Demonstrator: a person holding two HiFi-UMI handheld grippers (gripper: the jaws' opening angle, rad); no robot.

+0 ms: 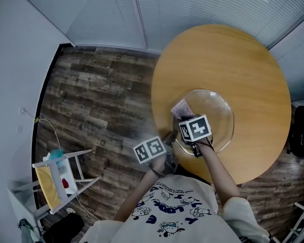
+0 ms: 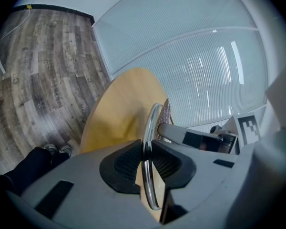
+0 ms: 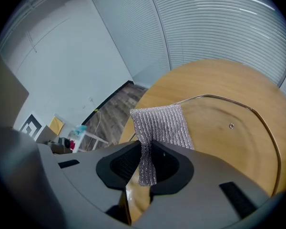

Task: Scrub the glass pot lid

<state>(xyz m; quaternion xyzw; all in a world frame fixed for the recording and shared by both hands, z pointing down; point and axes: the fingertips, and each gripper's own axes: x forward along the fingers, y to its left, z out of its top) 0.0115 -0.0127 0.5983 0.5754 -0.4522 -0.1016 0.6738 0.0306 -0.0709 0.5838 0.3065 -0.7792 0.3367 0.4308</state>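
The glass pot lid (image 1: 211, 119) lies over the near edge of the round wooden table (image 1: 243, 65). Its metal rim (image 2: 150, 142) runs edge-on between the jaws of my left gripper (image 2: 144, 162), which is shut on it. My left gripper (image 1: 167, 151) sits at the lid's near-left edge in the head view. My right gripper (image 3: 147, 162) is shut on a silver mesh scrubbing cloth (image 3: 162, 125), pressed against the lid's glass (image 3: 229, 128) near its left rim. From the head view the cloth (image 1: 182, 108) shows just beyond my right gripper (image 1: 188, 119).
A wood-plank floor (image 1: 96, 100) lies left of the table. A small white rack (image 1: 61, 178) with a yellow cloth and a bottle stands at the lower left. White blinds (image 1: 192, 4) line the far wall. A dark bag (image 1: 300, 130) sits at the right edge.
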